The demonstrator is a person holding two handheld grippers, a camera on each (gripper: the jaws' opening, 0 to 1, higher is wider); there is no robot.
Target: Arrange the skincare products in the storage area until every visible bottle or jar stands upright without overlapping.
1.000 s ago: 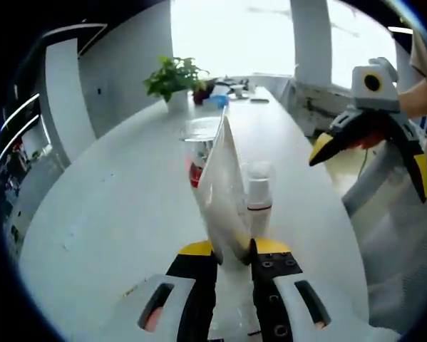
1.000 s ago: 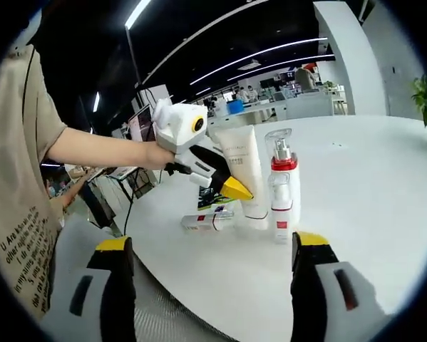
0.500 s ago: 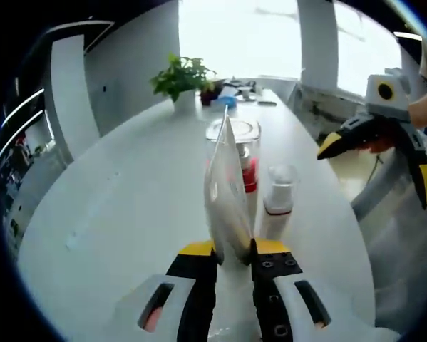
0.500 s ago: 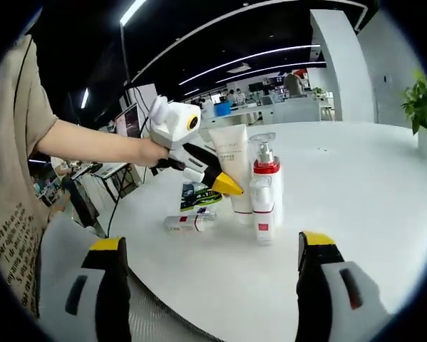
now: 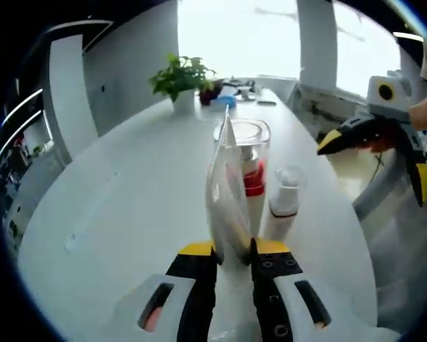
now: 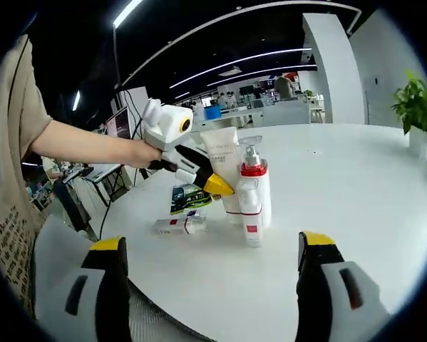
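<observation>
While your white tube [image 6: 223, 165] stands on the table [image 6: 356, 185] touching the red-collared pump bottle [image 6: 256, 187] and small bottle [image 6: 249, 214], a little tube [image 6: 176, 226] and a dark packet [image 6: 187, 197] lie flat beside them, so I judge work remains. Your left gripper [image 6: 217, 184] pinches the white tube; your right gripper [image 6: 209, 246] gapes wide, holding nothing.

White table [image 6: 356, 185] — bottles [image 6: 254, 189]; tube [image 6: 177, 225]

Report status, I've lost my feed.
Left gripper shut on white tube, upright. Right gripper open, clear. Pump bottle, small bottle standing. Small tube, sachet lying flat.
</observation>
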